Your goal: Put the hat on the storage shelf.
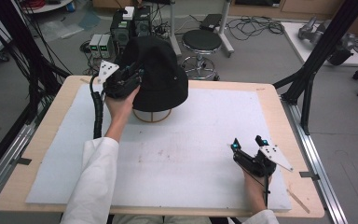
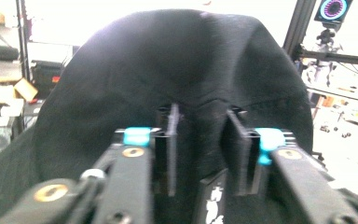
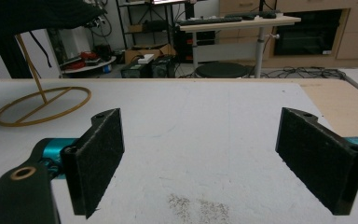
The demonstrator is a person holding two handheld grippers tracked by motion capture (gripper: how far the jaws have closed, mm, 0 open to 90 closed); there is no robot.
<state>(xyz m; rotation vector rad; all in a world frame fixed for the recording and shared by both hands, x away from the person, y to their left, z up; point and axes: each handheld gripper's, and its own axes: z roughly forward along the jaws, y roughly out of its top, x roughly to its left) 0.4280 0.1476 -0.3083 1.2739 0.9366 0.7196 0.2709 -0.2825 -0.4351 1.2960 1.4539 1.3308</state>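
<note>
Hat, black fabric, sits on a wooden ring stand toward the far middle of the table, over the white mat. We see the stand's round base on the mat below the brim; in the right gripper view the base ring and its slanted upright rod show at far left, with the hat's edge above.

Left gripper is up against the hat's left side, held by the left hand; white sleeve comes in from the bottom. In the left gripper view, we see the jaws partly closed with a narrow gap, their tips pressed into the hat; fabric puckers between them. We cannot tell whether a fold is actually pinched.

Right gripper rests low near the right front of the mat, well apart from the hat, in the right hand. Its jaws stand wide apart, nothing between them; bare mat shows in the gap, with a faint speckled smudge just ahead.

Behind the table: a round stool, electronics boxes and cables on the floor.
</note>
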